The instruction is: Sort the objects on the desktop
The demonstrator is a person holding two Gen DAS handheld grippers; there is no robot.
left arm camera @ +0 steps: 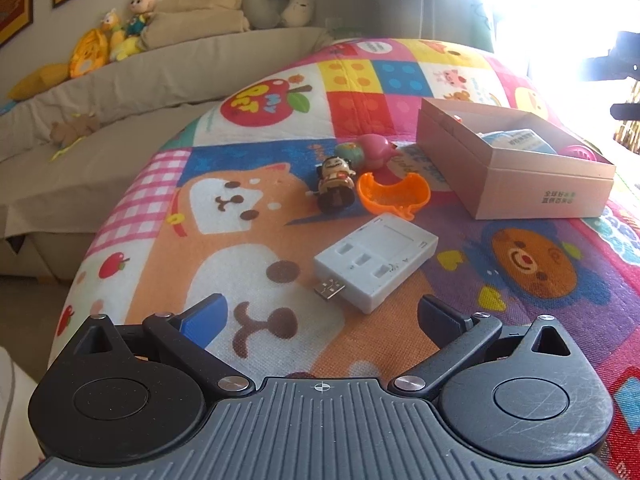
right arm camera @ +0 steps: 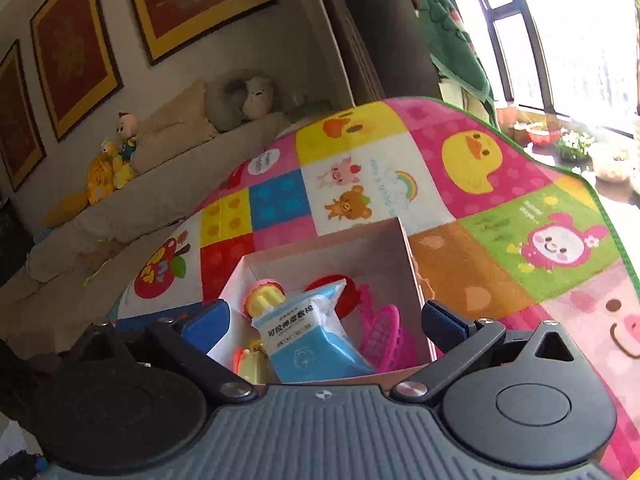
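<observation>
Hanging over the bright play mat [left arm camera: 256, 240], the left gripper [left arm camera: 320, 316] has its two fingers spread wide with nothing between them. Just past them lies a white USB hub [left arm camera: 376, 258] (its plug points back toward the gripper). Farther on stand a little wind-up figure [left arm camera: 337, 184] and an orange toy bowl [left arm camera: 394, 196], touching side by side, with a pink toy [left arm camera: 378, 151] behind. The cardboard box [left arm camera: 540, 190] sits to the right. The right gripper [right arm camera: 324, 320] hovers above that box [right arm camera: 328, 244], fingers wide and empty. Inside lie a blue wipes pack [right arm camera: 316, 340], a pink basket [right arm camera: 386, 330] and a yellow toy [right arm camera: 265, 298].
</observation>
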